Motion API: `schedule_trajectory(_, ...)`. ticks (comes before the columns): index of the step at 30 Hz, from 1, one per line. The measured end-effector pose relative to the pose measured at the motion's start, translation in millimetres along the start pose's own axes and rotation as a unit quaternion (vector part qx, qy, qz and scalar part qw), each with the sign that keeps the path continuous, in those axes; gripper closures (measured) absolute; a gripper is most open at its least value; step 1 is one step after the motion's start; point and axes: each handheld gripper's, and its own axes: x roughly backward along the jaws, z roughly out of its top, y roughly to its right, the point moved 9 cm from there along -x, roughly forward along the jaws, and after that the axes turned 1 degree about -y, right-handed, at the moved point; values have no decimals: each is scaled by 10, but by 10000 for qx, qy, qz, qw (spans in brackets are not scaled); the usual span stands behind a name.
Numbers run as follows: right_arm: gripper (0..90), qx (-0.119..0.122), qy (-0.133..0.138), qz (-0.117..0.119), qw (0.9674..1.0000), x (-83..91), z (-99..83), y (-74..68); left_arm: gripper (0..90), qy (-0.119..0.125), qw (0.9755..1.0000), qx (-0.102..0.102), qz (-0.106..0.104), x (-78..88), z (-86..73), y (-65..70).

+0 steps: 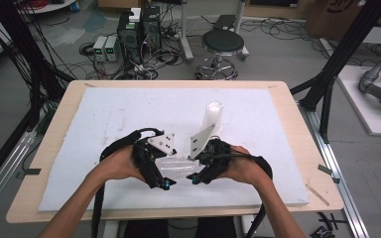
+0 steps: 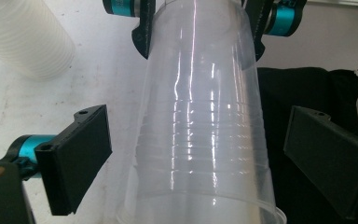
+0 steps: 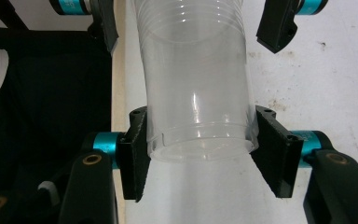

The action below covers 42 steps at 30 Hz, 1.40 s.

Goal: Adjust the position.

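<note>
A clear plastic cup (image 1: 176, 166) lies level between my two grippers, just above the white board near the front. My right gripper (image 3: 204, 149) is shut on the cup's narrow bottom end (image 3: 200, 140), its black pads pressing both sides. It also sits at the top of the left gripper view as the right gripper (image 2: 198, 23). My left gripper (image 2: 205, 158) is open, and its pads (image 2: 81, 154) stand well clear of the cup's wide rim end (image 2: 200, 140). In the high view the left gripper (image 1: 170, 172) and right gripper (image 1: 193, 167) face each other.
A stack of white cups (image 1: 212, 117) stands upright on the white foam board (image 1: 109, 114), just behind the right hand. The wooden table's front edge (image 1: 129, 213) is close under the hands. A stool (image 1: 222, 45) and computers (image 1: 138, 30) stand on the floor beyond.
</note>
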Motion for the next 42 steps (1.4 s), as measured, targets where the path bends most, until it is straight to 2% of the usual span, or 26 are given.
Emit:
schedule_trajectory(6,433,-70,122,-40,9999,24,-44,21,74,427,9990,62,141,66,-6,-18)
schedule_trajectory(7,433,-108,238,-52,9996,37,-71,23,74,871,9959,109,201,124,-1,-20)
schedule_trajectory(8,434,-150,364,-56,9992,45,-82,23,74,871,9959,109,201,124,-1,-20)
schedule_trajectory(9,433,-183,470,-73,9987,56,-100,30,74,1282,9912,131,307,184,-24,-22)
schedule_trajectory(10,433,-183,470,-73,9987,56,-100,30,73,1282,9912,131,307,184,-24,-22)
schedule_trajectory(11,433,-277,722,-97,9970,75,-130,37,74,1541,9870,162,432,208,-61,-22)
schedule_trajectory(13,433,-318,924,-147,9951,78,-161,41,73,1742,9829,186,574,223,-126,-27)
schedule_trajectory(14,433,-358,996,-168,9942,77,-177,39,74,1742,9829,186,574,223,-126,-27)
schedule_trajectory(15,432,-372,1066,-190,9934,69,-192,34,74,2032,9770,234,603,231,-165,-25)
schedule_trajectory(16,432,-372,1066,-190,9934,69,-192,34,74,2032,9770,234,603,231,-165,-25)
schedule_trajectory(17,432,-396,1242,-228,9912,54,-213,23,74,2308,9700,345,676,231,-206,-33)
schedule_trajectory(18,432,-406,1349,-232,9898,46,-221,17,74,2308,9700,345,676,231,-206,-33)
schedule_trajectory(19,432,-421,1457,-229,9882,36,-230,8,73,2533,9634,475,733,221,-249,-44)
schedule_trajectory(20,432,-421,1457,-229,9882,36,-230,8,74,2533,9634,475,733,221,-249,-44)
schedule_trajectory(21,431,-447,1646,-254,9850,9,-249,-1,73,2736,9570,534,804,215,-289,-58)
schedule_trajectory(22,432,-515,1705,-260,9837,-8,-264,-1,73,2736,9570,534,804,215,-289,-58)
schedule_trajectory(23,431,-552,1777,-247,9822,-24,-274,-3,73,2882,9520,576,852,208,-313,-64)
schedule_trajectory(24,431,-552,1777,-247,9822,-24,-274,-3,73,2882,9520,576,852,208,-313,-64)
schedule_trajectory(25,431,-586,1896,-238,9798,-52,-295,-7,73,3039,9471,608,828,194,-335,-52)
schedule_trajectory(26,431,-586,1896,-238,9798,-52,-295,-7,73,3039,9471,608,828,194,-335,-52)
schedule_trajectory(27,431,-647,2049,-268,9763,-69,-308,-7,73,3059,9463,625,839,163,-356,-48)
schedule_trajectory(30,430,-693,2194,-241,9729,-84,-318,-10,73,3109,9450,666,767,133,-368,-39)
schedule_trajectory(33,430,-764,2410,-243,9672,-105,-323,-8,73,3294,9387,716,718,90,-384,-30)
schedule_trajectory(34,430,-738,2442,-244,9666,-106,-323,-6,74,3294,9387,716,718,90,-384,-30)
schedule_trajectory(36,430,-723,2536,-204,9644,-105,-314,-12,73,3403,9347,756,694,57,-387,-30)
schedule_trajectory(42,428,-686,2787,-111,9579,-100,-294,-22,73,3522,9308,744,638,36,-341,-26)
